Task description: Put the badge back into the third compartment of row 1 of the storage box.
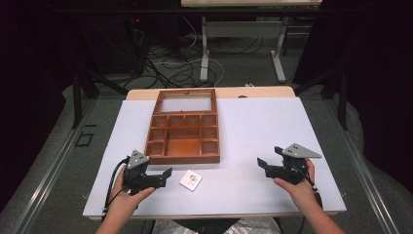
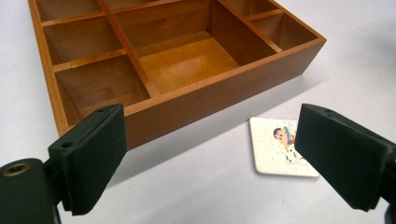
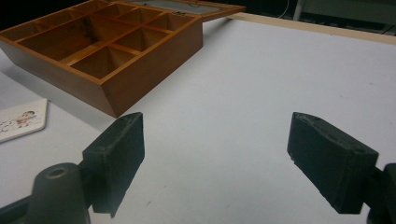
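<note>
High view: small white square tile with cartoon print (image 1: pixel 190 179) lay flat on white table sheet (image 1: pixel 253 141), just in front of compartmented brown wooden box (image 1: pixel 183 127), near left gripper (image 1: pixel 167 174). Left jaws spread, empty; right gripper (image 1: pixel 262 165) spread, empty, well apart. Tile judged thin, stiff, light, likely slippery; best pinched across opposite edges.

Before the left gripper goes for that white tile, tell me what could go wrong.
1. The white tile lies flat on the table, so the open left gripper may push it along rather than get a jaw under it.
2. It sits near the wooden box's front wall; a nudge could slide it against the wood, where one jaw may not fit.
3. The right gripper, open and empty, is off to the side and unlikely to help steady it.
</note>
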The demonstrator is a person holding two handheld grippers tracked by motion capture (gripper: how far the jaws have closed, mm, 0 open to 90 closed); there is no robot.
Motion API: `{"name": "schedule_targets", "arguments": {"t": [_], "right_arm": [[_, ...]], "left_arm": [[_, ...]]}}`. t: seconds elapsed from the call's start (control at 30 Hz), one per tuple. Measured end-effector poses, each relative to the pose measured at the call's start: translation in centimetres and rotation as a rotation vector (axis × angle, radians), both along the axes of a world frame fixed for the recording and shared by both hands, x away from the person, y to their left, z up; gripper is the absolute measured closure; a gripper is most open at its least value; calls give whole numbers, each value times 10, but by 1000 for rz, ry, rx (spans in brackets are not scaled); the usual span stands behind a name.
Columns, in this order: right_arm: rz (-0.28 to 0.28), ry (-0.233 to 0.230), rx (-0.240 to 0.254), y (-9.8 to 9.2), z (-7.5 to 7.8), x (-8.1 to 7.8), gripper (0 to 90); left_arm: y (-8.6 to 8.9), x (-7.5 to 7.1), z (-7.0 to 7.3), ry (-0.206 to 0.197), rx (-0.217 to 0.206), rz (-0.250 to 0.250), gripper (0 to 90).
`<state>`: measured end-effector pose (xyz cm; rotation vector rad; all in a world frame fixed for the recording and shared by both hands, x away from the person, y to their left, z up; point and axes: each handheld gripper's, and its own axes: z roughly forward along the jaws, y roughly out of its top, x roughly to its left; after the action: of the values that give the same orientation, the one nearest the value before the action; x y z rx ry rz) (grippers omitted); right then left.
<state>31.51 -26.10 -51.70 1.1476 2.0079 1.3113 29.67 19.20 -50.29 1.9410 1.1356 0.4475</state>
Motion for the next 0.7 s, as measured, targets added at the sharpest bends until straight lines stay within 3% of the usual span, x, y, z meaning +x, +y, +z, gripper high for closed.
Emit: {"name": "schedule_targets", "arguments": {"t": [0.13,0.37,0.7], "right_arm": [[9,-3,-18,3,1,-2,201],[1,1,-18,3,2,-1,203],[-3,-11,-12,2,3,-2,203]], "left_arm": [[-5,2,3,5,19,-31,161],[-14,5,8,32,49,-53,163],[-24,11,17,45,25,-60,163]]}}
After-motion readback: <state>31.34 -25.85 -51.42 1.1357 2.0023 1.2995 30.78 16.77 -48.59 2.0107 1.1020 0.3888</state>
